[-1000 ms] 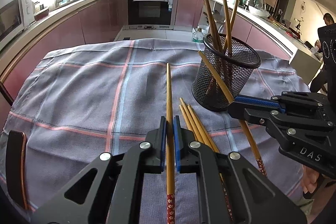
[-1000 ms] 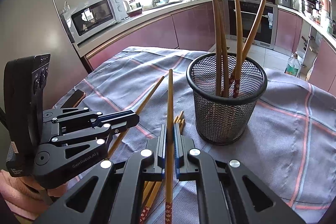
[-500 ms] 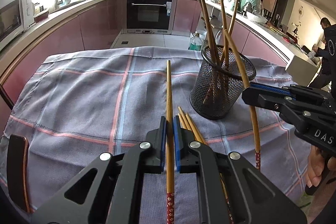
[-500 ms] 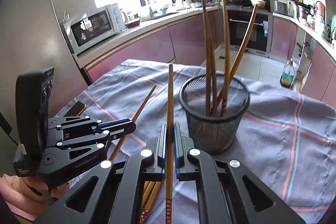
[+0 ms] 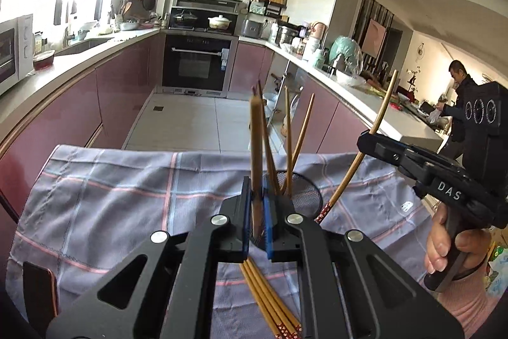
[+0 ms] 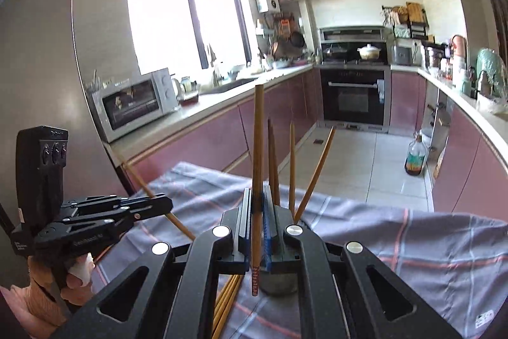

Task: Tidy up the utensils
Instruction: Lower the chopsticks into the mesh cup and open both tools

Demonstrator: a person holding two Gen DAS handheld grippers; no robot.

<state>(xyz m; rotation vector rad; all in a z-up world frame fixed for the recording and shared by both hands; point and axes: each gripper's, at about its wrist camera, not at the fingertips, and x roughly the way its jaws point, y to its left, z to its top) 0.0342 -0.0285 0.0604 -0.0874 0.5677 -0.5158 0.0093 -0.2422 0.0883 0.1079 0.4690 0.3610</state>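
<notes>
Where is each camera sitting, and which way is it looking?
Left wrist: on the left hand-held gripper, looking along its chopstick at the oven; the right hand shows.
Right wrist: on the right hand-held gripper, looking along its chopstick at the window; the left hand shows.
Shared: the checked cloth and the mesh cup.

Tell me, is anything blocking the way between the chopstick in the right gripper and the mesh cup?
Nothing separate. The right gripper holds its chopstick above the mesh cup, whose standing chopsticks crowd part of the opening.
</notes>
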